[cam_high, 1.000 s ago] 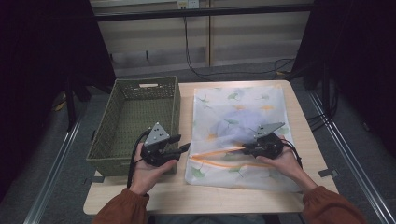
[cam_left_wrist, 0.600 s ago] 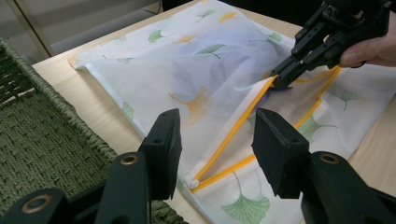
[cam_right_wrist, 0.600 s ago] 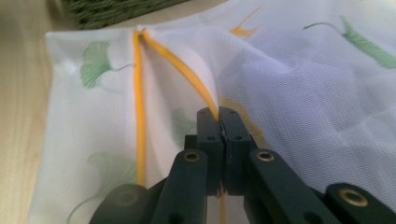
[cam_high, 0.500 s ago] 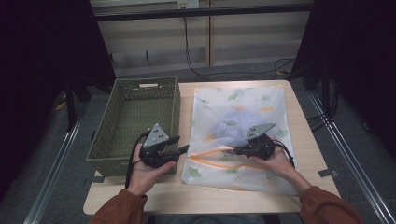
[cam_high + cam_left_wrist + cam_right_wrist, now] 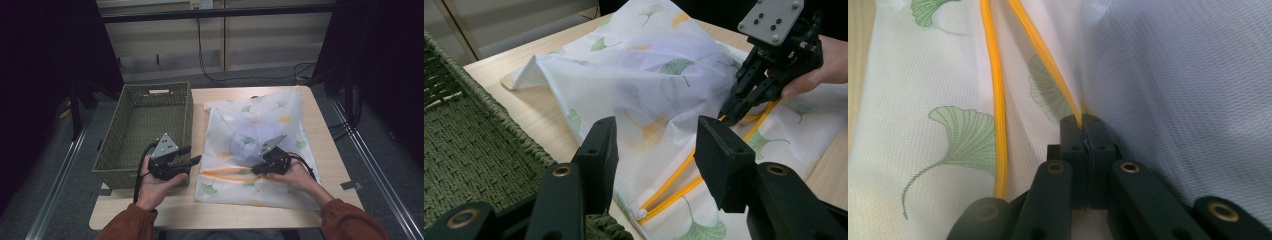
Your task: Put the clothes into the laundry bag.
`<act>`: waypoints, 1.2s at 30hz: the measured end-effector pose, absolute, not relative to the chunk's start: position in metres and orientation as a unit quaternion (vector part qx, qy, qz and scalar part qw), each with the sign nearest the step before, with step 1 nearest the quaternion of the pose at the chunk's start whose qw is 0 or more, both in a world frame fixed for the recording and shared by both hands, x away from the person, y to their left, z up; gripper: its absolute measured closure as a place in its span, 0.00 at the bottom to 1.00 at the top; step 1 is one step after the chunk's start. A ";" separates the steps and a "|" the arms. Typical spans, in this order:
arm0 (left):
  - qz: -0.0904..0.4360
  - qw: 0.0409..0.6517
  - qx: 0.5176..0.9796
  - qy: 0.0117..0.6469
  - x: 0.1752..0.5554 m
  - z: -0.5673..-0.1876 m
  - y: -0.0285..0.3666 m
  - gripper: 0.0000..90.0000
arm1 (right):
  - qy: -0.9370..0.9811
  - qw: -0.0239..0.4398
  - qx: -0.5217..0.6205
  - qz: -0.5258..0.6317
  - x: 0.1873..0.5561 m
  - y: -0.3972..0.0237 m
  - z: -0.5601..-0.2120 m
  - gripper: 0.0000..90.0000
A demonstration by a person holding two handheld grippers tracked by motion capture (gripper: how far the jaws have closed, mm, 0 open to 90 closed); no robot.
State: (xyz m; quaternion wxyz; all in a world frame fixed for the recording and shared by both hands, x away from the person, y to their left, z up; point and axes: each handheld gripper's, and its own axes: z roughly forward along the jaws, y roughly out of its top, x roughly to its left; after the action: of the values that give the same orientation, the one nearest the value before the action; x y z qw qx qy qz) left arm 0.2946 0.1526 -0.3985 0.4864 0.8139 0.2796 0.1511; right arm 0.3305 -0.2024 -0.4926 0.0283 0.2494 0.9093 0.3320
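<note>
Right hand-held gripper (image 5: 1082, 125) lowered, jaws just clamped on cord (image 5: 1045, 55); left (image 5: 654, 150) apart, idle. Bag (image 5: 260, 125) not yet in basket (image 5: 145, 135).

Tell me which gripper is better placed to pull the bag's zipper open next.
Right. The right gripper is already shut on the orange zipper of the bag. The left gripper hangs open short of the bag, by the basket, better suited to steadying the cloth.
</note>
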 end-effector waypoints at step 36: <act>0.206 0.512 0.757 0.350 0.256 -0.397 0.236 0.31 | 0.793 0.121 0.344 0.487 0.287 -0.250 -0.439 0.53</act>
State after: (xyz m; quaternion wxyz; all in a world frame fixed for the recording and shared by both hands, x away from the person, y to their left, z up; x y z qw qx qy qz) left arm 0.2559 0.2359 -0.3971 0.5119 0.7573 0.3495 0.2056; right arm 0.2868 -0.2496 -0.4386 0.1215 0.3445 0.7935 0.4868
